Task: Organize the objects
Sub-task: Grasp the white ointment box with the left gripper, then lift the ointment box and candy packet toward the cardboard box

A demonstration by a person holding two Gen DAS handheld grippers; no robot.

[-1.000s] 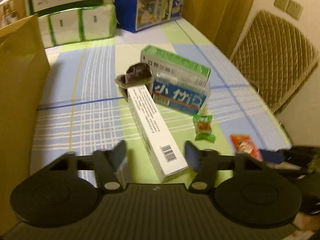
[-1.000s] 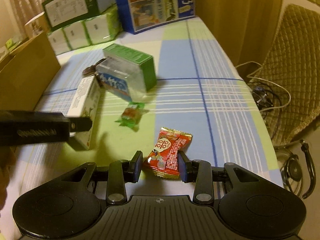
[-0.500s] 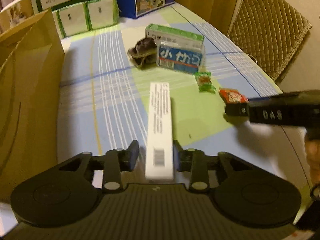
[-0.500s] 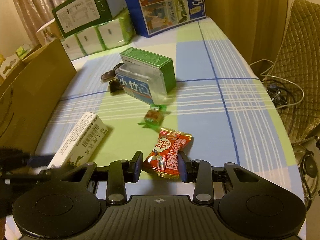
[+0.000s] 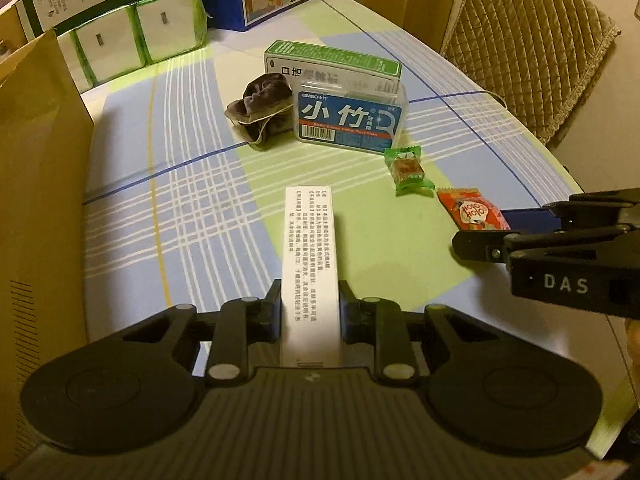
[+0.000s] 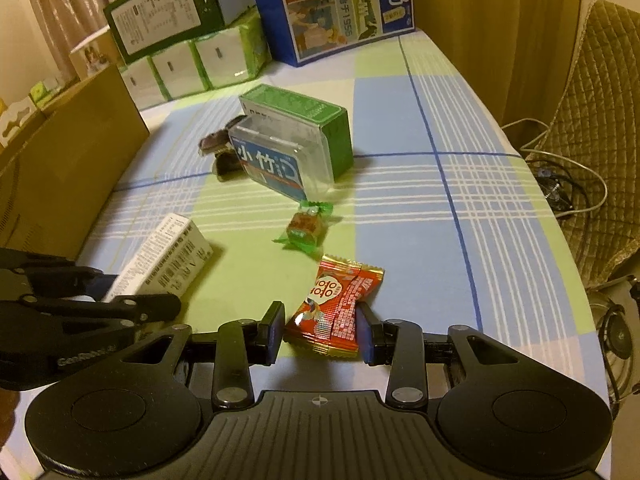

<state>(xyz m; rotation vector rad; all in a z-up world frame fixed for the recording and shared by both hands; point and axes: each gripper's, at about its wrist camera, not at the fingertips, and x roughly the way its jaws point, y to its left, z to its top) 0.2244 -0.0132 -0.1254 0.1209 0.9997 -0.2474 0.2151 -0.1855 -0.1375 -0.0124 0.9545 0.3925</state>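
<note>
A big cardboard box [image 5: 40, 184] stands open along the worktop's [image 5: 192, 208] left edge, probably the bin for loose items. The left tool [image 5: 310, 308] is clenched on a long white carton [image 5: 310, 264], held level above the cloth, likely bound for that box. The right tool [image 6: 320, 330] pinches a red snack packet [image 6: 336, 308] at the near edge.

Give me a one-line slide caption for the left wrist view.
Left gripper clamps a long white box above the plaid tablecloth, snacks and boxes beyond.
</note>
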